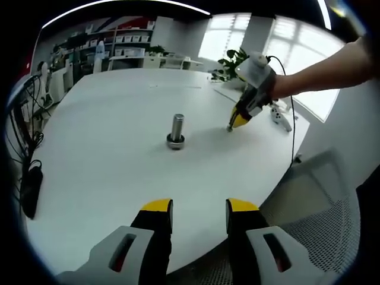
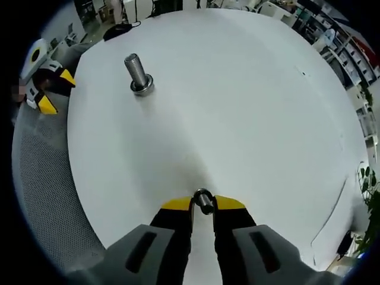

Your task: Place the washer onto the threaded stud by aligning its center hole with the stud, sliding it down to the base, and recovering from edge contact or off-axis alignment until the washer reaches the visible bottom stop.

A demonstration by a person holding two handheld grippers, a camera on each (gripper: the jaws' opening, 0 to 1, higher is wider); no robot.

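A steel threaded stud (image 1: pixel 177 127) stands upright on a round base in the middle of the white table (image 1: pixel 107 148). My left gripper (image 1: pixel 199 209) hangs open over the near table edge, well short of the stud, with nothing between its jaws. The right gripper (image 1: pixel 233 123), held by a person's hand, is low over the table to the right of the stud. In the right gripper view, my right gripper (image 2: pixel 203 206) is shut on a small metal washer (image 2: pixel 204 199). The stud (image 2: pixel 138 72) stands far ahead to the left, and the left gripper (image 2: pixel 50 89) shows at the left edge.
A grey mesh chair (image 1: pixel 332 231) stands by the near right table edge, seen also as mesh chair (image 2: pixel 41 196). A white device with a cable (image 1: pixel 280 116) lies at the far right. A black object and cables (image 1: pixel 29 184) lie off the left edge.
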